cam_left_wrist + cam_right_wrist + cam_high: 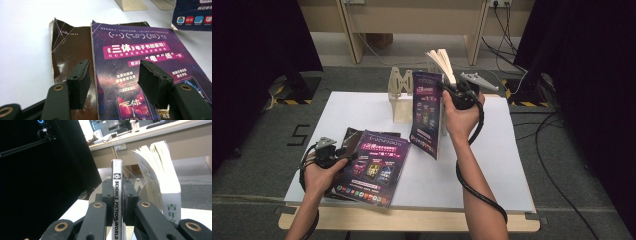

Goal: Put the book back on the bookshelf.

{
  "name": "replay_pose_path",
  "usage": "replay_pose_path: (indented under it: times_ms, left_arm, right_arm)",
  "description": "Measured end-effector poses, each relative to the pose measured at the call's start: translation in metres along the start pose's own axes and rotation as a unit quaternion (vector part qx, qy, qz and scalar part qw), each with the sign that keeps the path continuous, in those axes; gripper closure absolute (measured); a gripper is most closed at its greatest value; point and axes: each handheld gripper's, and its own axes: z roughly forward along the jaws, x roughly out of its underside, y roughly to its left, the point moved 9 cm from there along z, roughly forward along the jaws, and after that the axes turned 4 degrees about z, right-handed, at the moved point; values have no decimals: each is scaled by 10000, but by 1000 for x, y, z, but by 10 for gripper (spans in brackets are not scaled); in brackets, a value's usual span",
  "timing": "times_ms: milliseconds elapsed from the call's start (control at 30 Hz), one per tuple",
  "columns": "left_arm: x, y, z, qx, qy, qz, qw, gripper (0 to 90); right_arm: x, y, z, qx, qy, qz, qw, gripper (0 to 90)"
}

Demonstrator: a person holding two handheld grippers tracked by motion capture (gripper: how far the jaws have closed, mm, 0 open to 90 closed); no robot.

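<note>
Two fingers of the right gripper (117, 202) clamped an upright purple magazine (427, 112); left gripper (113, 80) gaped, perhaps hovering, at seven o'clock over a flat purple magazine (140, 60).

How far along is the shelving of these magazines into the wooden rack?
Done: one pale book already stands in the wooden rack. In hand: the right gripper is shut on a purple magazine, held upright beside the rack. Left: two magazines, the purple one on the brown one, lie flat under the open left gripper.
</note>
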Motion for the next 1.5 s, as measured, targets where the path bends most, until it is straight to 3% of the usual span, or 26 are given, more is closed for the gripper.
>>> replay_pose_path:
  times_ms: [200,400,967,1233,1500]
  left_arm:
    - [0,0,0,10,-2,14,10000,417]
    - [2,0,1,11,31,23,10000,416]
    - [3,0,3,25,24,19,10000,416]
    - [6,2,3,-4,56,-13,10000,416]
    - [10,1,4,9,101,-18,9999,417]
  right_arm:
    - [-4,-1,7,125,-17,-93,9999,837]
    - [-7,-3,12,117,-47,-10,9999,837]
    - [-20,-2,29,249,-281,-92,9993,837]
    - [-21,-3,40,301,-231,-56,9993,837]
    - [-31,0,50,365,-391,-192,9984,837]
